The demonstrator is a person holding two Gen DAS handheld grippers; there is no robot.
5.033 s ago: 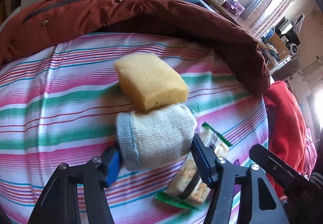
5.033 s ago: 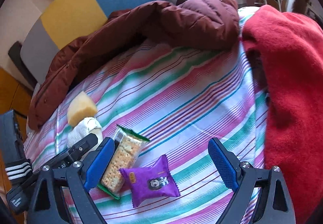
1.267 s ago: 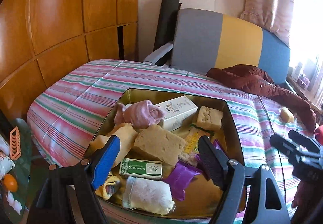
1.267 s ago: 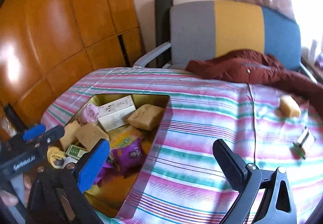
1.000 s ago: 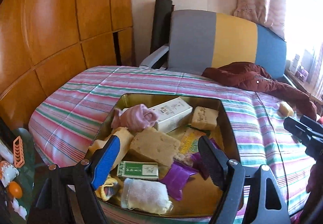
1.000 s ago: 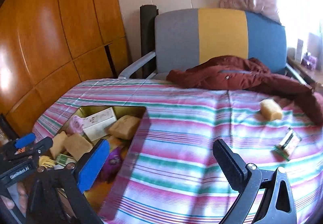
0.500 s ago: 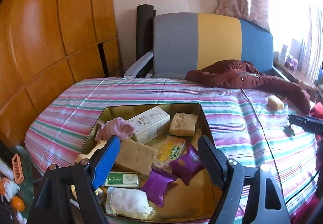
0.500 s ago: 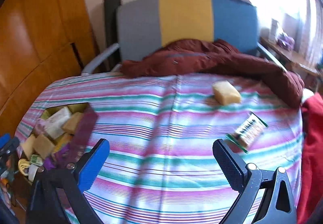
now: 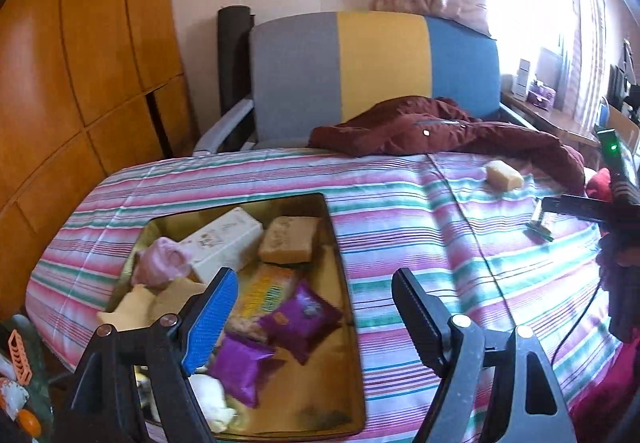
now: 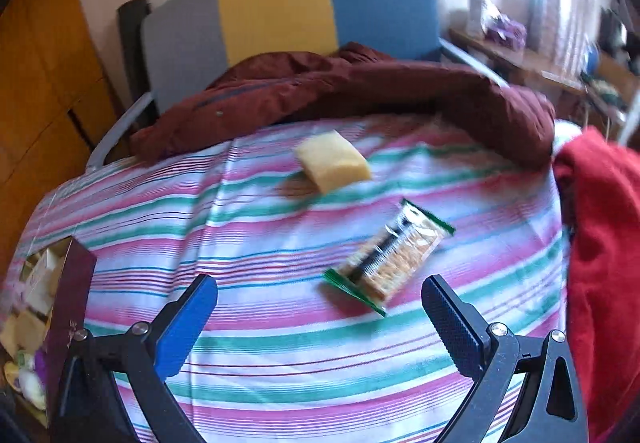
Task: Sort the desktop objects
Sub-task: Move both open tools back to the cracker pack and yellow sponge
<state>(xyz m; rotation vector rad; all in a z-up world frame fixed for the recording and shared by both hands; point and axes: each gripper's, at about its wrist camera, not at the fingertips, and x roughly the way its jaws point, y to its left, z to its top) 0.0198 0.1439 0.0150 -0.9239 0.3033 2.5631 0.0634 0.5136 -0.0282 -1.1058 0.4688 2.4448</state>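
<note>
On striped cloth, cracker packet (image 10: 387, 264) lying just ahead of right gripper (image 10: 320, 317), jaws gaping empty. Advising straddling packet's narrow width before clenching. Left gripper (image 9: 314, 301) hovering over tin (image 9: 356, 343), jaws spread, carrying nothing.

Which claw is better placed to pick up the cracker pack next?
Right. The open right claw faces the cracker pack on the striped cloth, while the left claw hangs over the tin.
</note>
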